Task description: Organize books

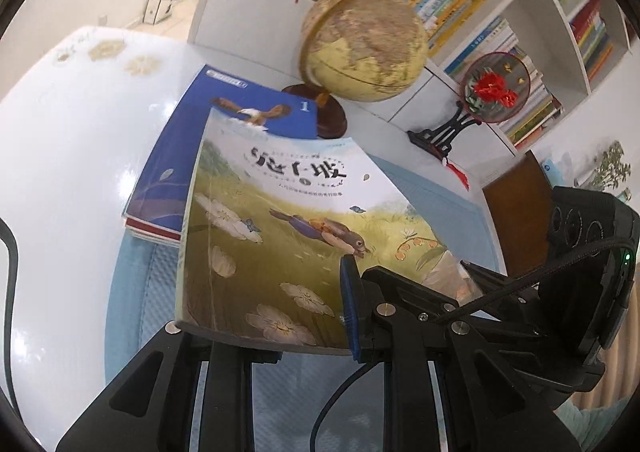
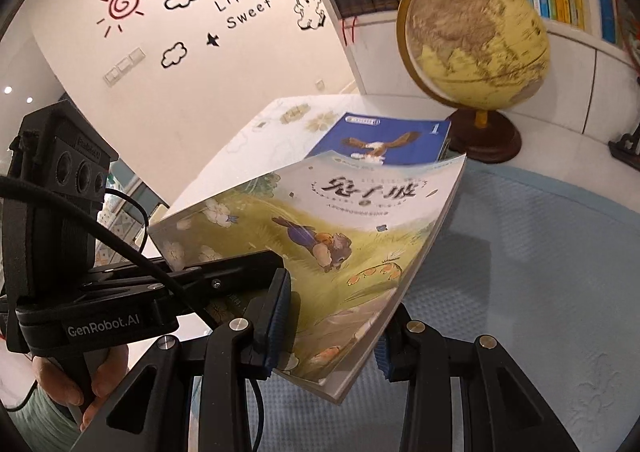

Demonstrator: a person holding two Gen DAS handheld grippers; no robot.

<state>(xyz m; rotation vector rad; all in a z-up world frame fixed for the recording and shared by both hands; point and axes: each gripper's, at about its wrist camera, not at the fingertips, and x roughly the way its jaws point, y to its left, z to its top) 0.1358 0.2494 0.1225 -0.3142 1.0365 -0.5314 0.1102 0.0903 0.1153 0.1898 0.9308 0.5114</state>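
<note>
A picture book with a running rabbit on its cover [image 1: 288, 236] is held in the air over the blue mat, tilted, by both grippers. My left gripper [image 1: 276, 328] is shut on its near edge. My right gripper [image 2: 332, 340] is shut on its near corner; the book also shows in the right wrist view [image 2: 332, 228]. Beyond it, a blue book with an eagle and a "1" [image 1: 224, 120] tops a small stack of books on the table; it also shows in the right wrist view [image 2: 392, 140]. The right gripper appears at the right in the left wrist view [image 1: 576, 272].
A yellow globe on a dark wooden base [image 1: 360, 48] stands behind the stack. A round red flower ornament on a black stand [image 1: 492, 88] is right of it. A white bookshelf full of books [image 1: 552, 24] rises behind. A light blue mat [image 2: 520, 252] covers the white table [image 1: 60, 156].
</note>
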